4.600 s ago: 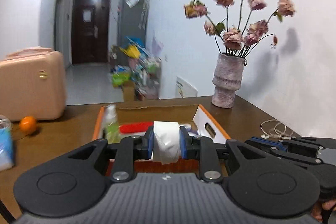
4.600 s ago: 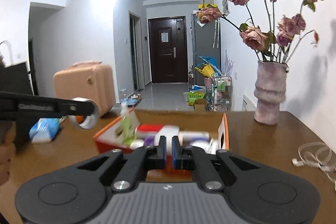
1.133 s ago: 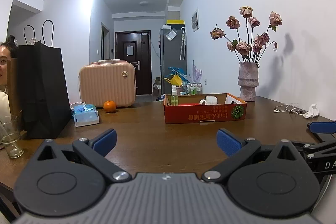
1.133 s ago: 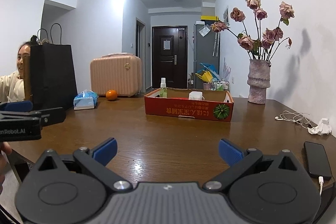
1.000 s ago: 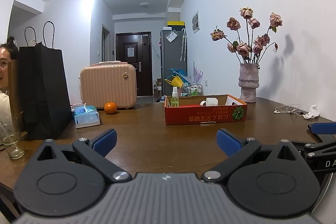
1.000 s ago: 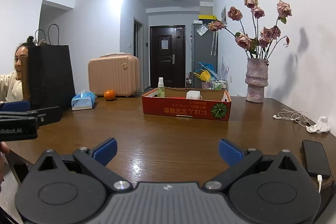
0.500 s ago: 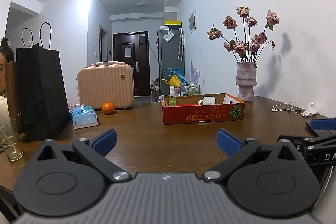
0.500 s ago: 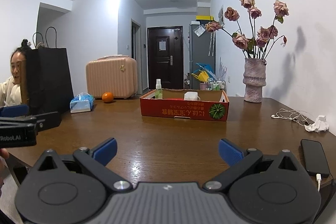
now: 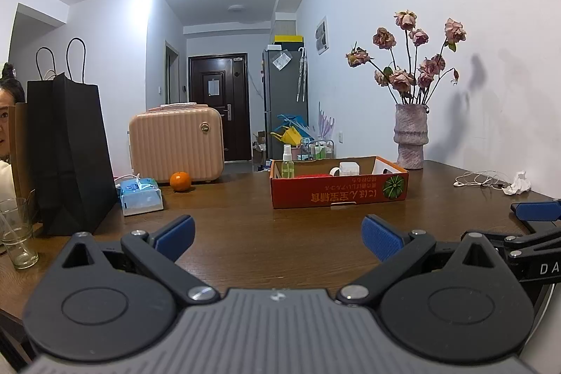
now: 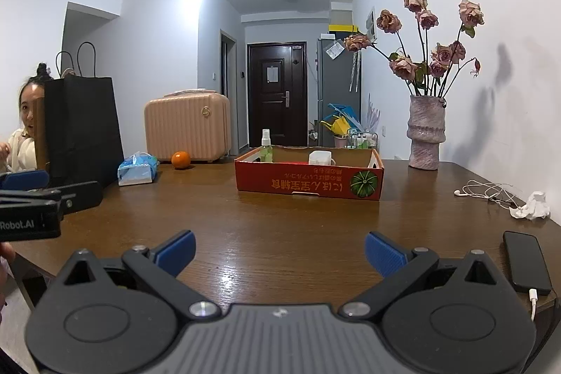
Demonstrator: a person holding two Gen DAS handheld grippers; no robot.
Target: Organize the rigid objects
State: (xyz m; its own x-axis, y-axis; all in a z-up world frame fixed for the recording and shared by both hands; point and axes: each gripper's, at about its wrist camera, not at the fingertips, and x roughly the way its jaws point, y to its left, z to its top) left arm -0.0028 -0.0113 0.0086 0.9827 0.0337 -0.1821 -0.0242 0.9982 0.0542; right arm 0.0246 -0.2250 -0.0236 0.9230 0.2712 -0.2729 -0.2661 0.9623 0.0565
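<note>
A red cardboard box (image 9: 338,191) (image 10: 308,179) stands on the far middle of the brown table (image 9: 266,233). In it stand a green spray bottle (image 9: 287,162) (image 10: 266,146), a white container (image 9: 345,169) (image 10: 319,157) and a red item (image 9: 312,176). My left gripper (image 9: 278,235) is open and empty, held back near the table's near edge. My right gripper (image 10: 279,251) is open and empty too, well short of the box. Each gripper shows at the side of the other's view.
A black paper bag (image 9: 68,149), a glass (image 9: 15,232), a tissue pack (image 9: 140,195), an orange (image 9: 180,181) and a pink suitcase (image 9: 175,142) are at the left. A vase of dried roses (image 9: 410,142), earphones (image 10: 487,190), crumpled tissue (image 10: 531,205) and a phone (image 10: 526,262) are at the right.
Some seconds ago my left gripper held a white roll over the box and my right was shut. Both are now open, empty and pulled back. In the last second the views barely shift.
</note>
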